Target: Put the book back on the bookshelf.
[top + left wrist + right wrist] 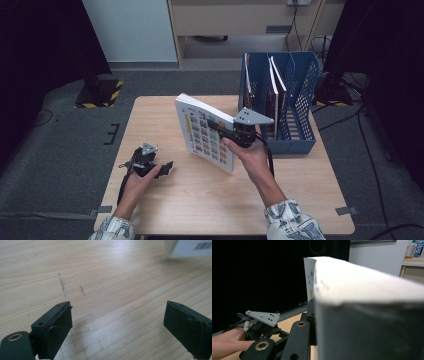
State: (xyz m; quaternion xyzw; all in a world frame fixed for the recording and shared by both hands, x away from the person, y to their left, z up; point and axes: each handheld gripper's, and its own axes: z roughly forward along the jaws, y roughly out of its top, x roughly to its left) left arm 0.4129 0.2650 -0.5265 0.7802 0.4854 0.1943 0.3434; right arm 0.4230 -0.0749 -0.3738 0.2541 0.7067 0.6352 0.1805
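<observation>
Right gripper (226, 131) pinches the book (205, 132) upright, near the rack (300, 100). Left gripper (162, 167) hangs spread and empty over the table (200, 200). A one-edge grip: the book could swing and slip.

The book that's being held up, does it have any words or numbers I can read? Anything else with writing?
Book: its cover has rows of small coloured pictures and print, too small to read.
Barcode on the book's corner, in the left gripper view: its digits are too blurred to read.
Bottles on a shelf: labels too blurred to read.
Nothing can be read.
</observation>
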